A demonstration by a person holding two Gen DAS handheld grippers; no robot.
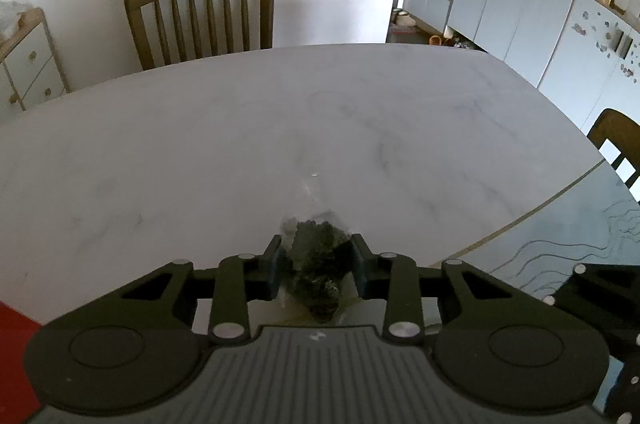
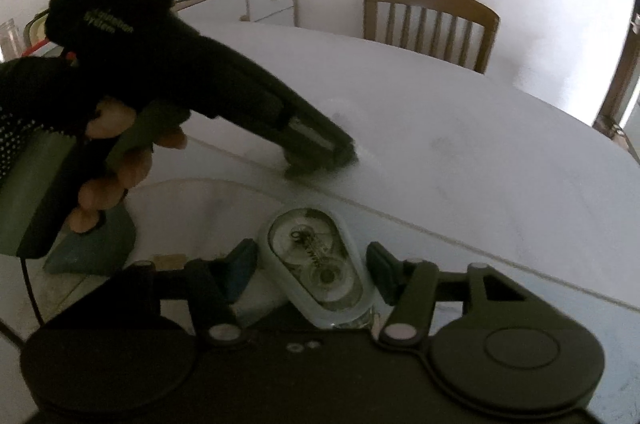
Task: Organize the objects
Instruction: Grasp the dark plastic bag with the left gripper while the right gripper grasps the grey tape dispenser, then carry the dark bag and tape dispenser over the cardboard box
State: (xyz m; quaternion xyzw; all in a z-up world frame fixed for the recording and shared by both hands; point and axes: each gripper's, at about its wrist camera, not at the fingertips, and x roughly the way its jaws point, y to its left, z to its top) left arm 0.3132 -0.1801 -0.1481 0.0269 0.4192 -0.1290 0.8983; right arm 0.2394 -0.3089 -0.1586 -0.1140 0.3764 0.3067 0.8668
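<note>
- My left gripper (image 1: pixel 318 264) is pinched on a clear bag (image 1: pixel 316 272) of dark, lumpy stuff, held low over the white table (image 1: pixel 240 144). Both pads press into the bag's sides, and the loose clear plastic trails forward past the tips.
- I judge that grip soft. The bag is crumpled film around loose contents, so a quick swing could let the load shift and the film creep out between the pads.
- My right gripper (image 2: pixel 312 274) stands spread around a clear oval case (image 2: pixel 318 272) that looks like a correction-tape dispenser. The left pad sits just beside it and the right pad shows a small gap, so I see no hold on it.
- The case lies near the seam where the table meets a glass section. If I close off-centre, its rounded, slick shell could squirt forward or twist out.
- In the right view the left gripper (image 2: pixel 320 152) is blurred, just ahead of the case. The two tools are near each other, and crossing paths could knock the case or snag the bag.
- I see no bin or tray in either view, so I cannot tell where these items belong. Setting the bag down blind risks placing it wrongly.
</note>
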